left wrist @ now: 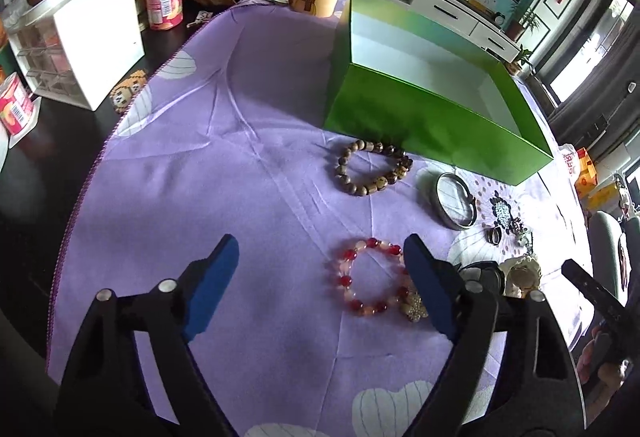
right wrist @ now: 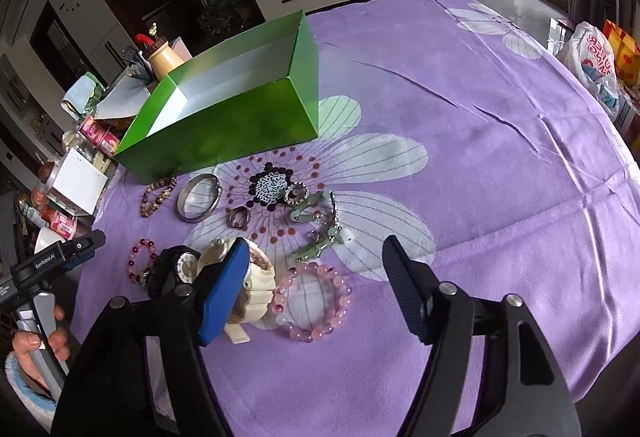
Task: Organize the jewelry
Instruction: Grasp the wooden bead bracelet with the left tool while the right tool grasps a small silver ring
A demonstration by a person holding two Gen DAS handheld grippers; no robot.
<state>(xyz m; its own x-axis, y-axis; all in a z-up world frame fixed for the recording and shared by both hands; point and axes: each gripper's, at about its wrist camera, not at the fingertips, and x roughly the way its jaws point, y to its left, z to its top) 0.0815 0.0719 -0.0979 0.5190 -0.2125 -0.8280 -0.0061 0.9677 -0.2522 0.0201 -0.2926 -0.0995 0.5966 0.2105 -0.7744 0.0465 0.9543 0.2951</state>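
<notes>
Blue-padded fingers (left wrist: pixel 216 285) of my left gripper (left wrist: pixel 320 277) fill the bottom of the left wrist view, spread wide with nothing gripped. Between them on the purple flowered cloth (left wrist: pixel 224 141) lies a red and pale beaded bracelet (left wrist: pixel 370 275), its right side just at the right finger; I cannot tell whether they touch. Further off I see a brown wooden bead bracelet (left wrist: pixel 374 167) just beside the open green box (left wrist: pixel 420 121), and a silver bangle (left wrist: pixel 456 201) to its right.

On the right wrist view, my right gripper (right wrist: pixel 316 277) is also open and empty. A pink beaded bracelet (right wrist: pixel 312 303) lies between its fingers, untouched by the pads. Partly behind the left finger sit a cream watch (right wrist: pixel 256 277) and a black watch (right wrist: pixel 176 269). Beyond them I see rings (right wrist: pixel 239 217), a small pile of chain and green pieces (right wrist: pixel 320 229), and the box, whose white inside shows nothing in it. A person's hand (right wrist: pixel 36 345) holds the other gripper's handle at lower left.
</notes>
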